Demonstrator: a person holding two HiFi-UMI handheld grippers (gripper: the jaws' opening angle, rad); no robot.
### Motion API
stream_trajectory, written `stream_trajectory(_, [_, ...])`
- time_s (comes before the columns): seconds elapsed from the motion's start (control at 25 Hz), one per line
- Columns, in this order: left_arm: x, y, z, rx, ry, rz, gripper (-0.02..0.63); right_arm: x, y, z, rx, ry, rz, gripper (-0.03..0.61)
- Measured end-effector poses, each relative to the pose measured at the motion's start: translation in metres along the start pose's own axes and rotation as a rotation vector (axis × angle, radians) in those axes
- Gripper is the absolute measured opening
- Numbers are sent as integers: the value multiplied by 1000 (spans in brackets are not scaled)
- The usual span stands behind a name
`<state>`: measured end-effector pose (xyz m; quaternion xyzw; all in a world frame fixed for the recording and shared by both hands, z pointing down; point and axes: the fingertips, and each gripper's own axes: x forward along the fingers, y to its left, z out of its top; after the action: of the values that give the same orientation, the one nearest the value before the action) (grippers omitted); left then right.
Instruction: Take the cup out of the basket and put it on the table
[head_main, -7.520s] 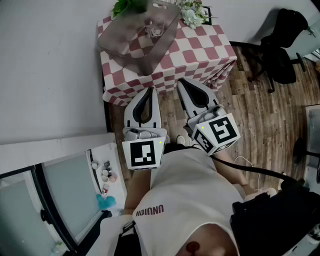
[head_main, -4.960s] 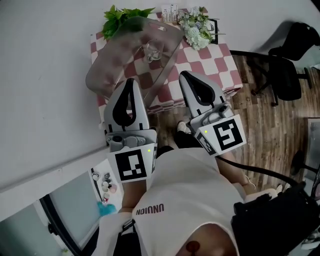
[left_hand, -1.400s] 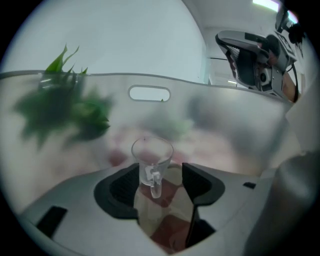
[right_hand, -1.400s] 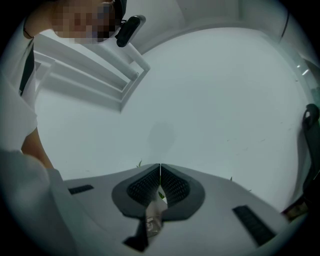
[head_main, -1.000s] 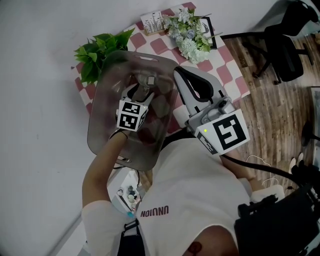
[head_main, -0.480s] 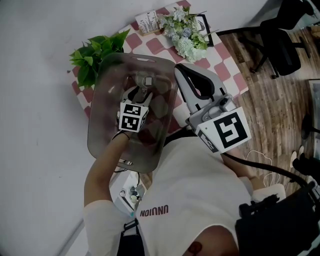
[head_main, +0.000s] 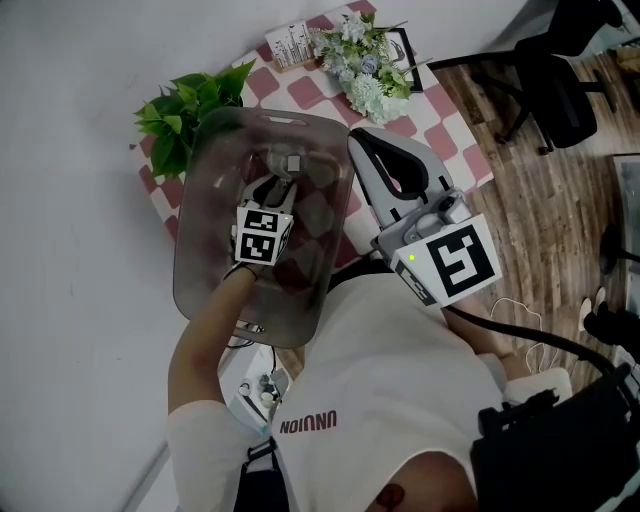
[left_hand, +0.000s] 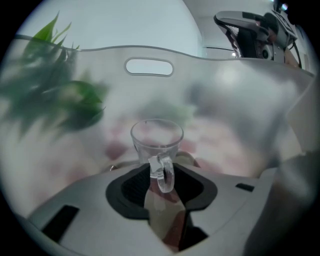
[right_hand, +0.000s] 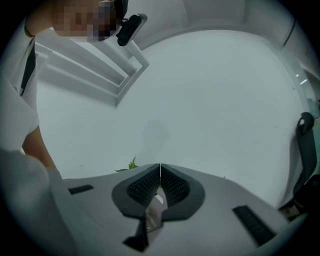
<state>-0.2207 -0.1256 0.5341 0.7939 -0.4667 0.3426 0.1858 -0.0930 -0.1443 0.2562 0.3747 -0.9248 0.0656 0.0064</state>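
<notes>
Glass cup (left_hand: 156, 142), clear and tapered, stands upright inside the smoky translucent plastic basket (head_main: 195, 260). Your left gripper (left_hand: 162, 172) reaches into the basket, and its ribbed black jaws, which have just been closing, pinch the cup's looped handle. Your right gripper (head_main: 360, 145), just outside the basket's rim, has its jaws pressed together on nothing.

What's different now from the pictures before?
The left claw moved from in front of the person down into the basket, and its jaws have just been closing around the handle of the cup; whether they pinch it yet is unclear. The right claw stays shut outside the basket, and the cup is still inside.
</notes>
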Motion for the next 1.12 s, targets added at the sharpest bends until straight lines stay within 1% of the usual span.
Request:
stream_trajectory(0.16, [1,0,0,-10,-5,13,144,0,0,0,-1,2,0,20])
stream_trajectory(0.32, [3,1,-2,-12,-7,30,126,0,0,-1,-2,5,-2,20])
stream_trajectory(0.44, [2,0,-3,5,-6,32,60,0,-1,-1,-3,7,-3,20])
stream_trajectory(0.48, [2,-1,-1,11,-6,30,54,0,-1,-1,-3,8,-4,20])
stream_trajectory(0.76, [0,-2,1,41,-18,32,49,-4,0,-1,-7,7,-10,20])
stream_trajectory(1.12, [-2,-3,2,32,-18,22,44,-3,-3,-3,-1,11,-15,20])
